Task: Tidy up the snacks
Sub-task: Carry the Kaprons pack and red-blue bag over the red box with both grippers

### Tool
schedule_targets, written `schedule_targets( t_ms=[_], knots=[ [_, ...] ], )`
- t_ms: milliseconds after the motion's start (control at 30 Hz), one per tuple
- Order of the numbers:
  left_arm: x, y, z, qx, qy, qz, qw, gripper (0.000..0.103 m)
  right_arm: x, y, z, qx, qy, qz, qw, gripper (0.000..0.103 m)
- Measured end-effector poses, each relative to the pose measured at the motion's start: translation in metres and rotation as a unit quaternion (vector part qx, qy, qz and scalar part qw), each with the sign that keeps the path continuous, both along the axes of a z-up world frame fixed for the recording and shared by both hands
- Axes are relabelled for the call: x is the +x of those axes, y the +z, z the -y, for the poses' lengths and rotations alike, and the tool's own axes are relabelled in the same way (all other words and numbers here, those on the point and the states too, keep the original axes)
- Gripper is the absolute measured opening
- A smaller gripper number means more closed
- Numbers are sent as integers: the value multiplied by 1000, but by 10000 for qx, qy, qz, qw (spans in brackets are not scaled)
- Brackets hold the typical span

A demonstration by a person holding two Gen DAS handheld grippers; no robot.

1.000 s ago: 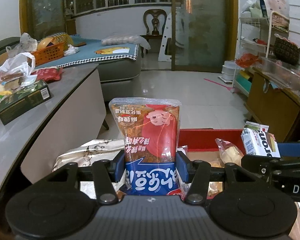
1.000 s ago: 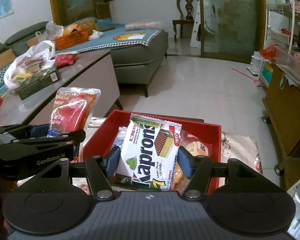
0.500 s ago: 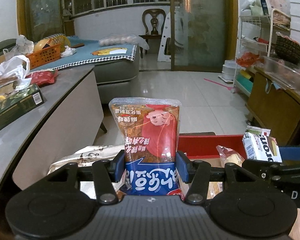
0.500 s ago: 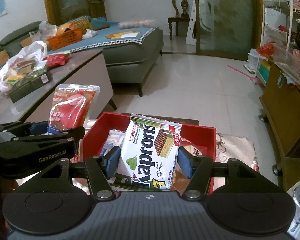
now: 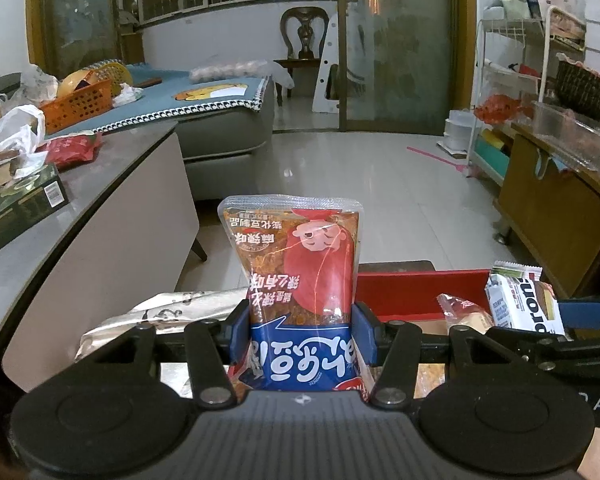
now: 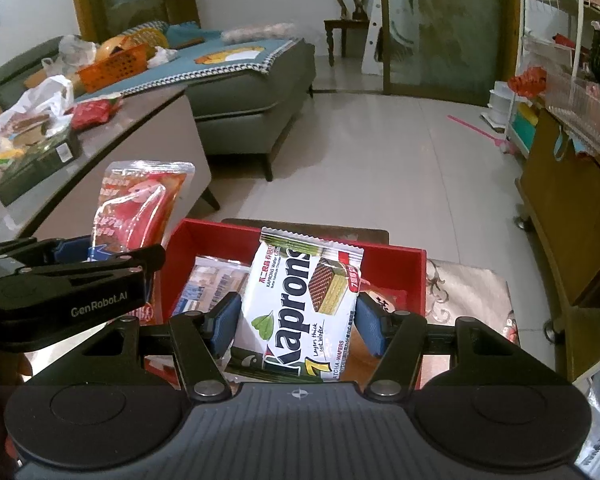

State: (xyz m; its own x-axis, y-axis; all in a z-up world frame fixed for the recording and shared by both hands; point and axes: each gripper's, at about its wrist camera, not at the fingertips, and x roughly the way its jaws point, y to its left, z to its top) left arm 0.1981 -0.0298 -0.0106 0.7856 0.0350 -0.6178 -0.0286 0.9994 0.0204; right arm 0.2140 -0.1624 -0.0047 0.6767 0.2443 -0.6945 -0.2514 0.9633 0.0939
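Note:
My left gripper is shut on a red and blue spicy snack pouch, held upright just left of the red box. The pouch also shows in the right wrist view. My right gripper is shut on a white Kaprons wafer pack, held upright over the red box, which holds several other snack packs. The wafer pack shows at the right of the left wrist view.
The red box sits on a low table with a patterned cloth. A grey counter at the left carries a green box, a plastic bag and a red packet. A sofa stands behind and a wooden cabinet at the right.
Both grippers have drawn back and risen slightly with their packs; the box and counter sit a little farther away in both views. The grips are unchanged.

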Motion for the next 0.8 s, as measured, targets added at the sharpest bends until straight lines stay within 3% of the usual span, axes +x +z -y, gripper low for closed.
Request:
schedule_targets(
  t_ms=[800],
  knots=[
    [29,-18,-4,-81,-53,-315,9995,46,24,-22,4,-86,-151,-272,9995,68]
  ],
)
